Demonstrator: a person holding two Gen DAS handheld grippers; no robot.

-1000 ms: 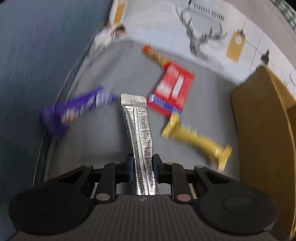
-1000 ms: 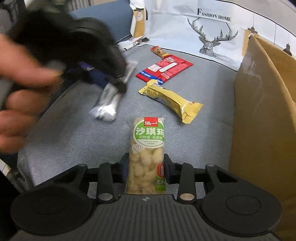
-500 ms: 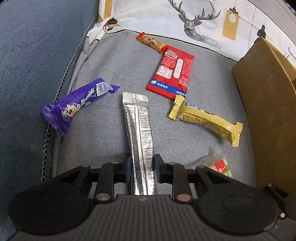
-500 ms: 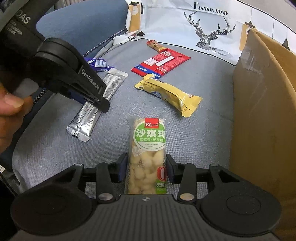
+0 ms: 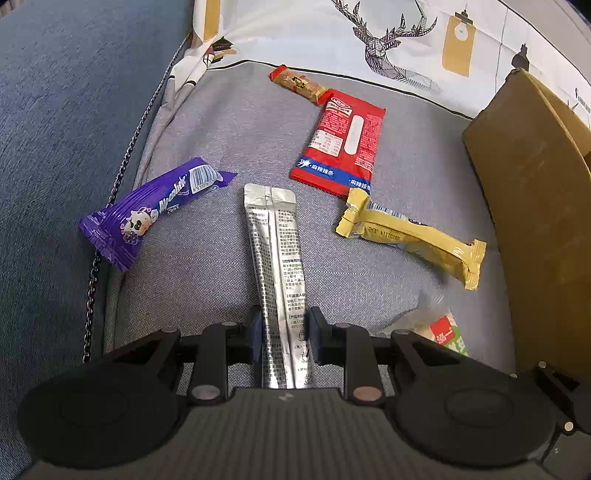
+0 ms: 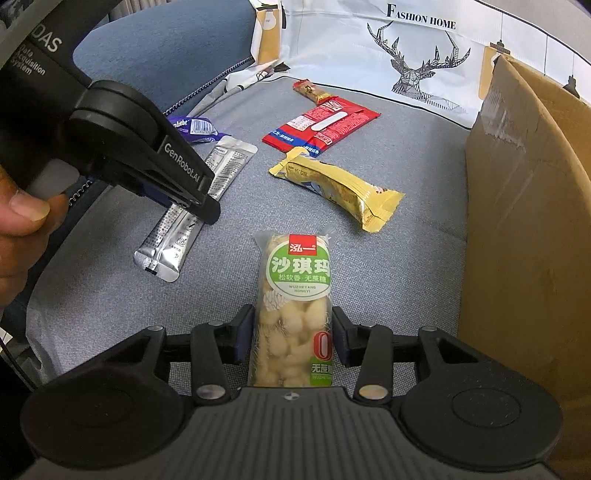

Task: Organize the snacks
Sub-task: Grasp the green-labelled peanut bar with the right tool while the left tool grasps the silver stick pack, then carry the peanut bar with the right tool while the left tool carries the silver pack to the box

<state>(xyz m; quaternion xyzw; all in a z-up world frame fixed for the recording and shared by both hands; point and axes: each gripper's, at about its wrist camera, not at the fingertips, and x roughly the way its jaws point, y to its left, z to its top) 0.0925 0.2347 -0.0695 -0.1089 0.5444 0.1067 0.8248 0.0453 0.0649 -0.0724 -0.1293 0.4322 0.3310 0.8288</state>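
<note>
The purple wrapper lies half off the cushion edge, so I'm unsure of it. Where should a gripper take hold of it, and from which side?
Probably grip the purple wrapper across its narrow width near the barcode end, which rests on the grey cushion. Come from above, jaws straddling its long sides. Its cow-printed end overhangs the seam by the chain, giving less support there.

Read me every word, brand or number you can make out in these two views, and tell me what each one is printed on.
"FASHION HOME": deer-print cloth.
"GenRobot.AI": left gripper.
"Data Acquisition System": same gripper's body.
"沙琪玛", "WUZHETANG": green-label snack, held by right gripper.
Purple wrapper: brand only partly legible.
Silver sachet, red packet, yellow bar: print too small to read.
</note>
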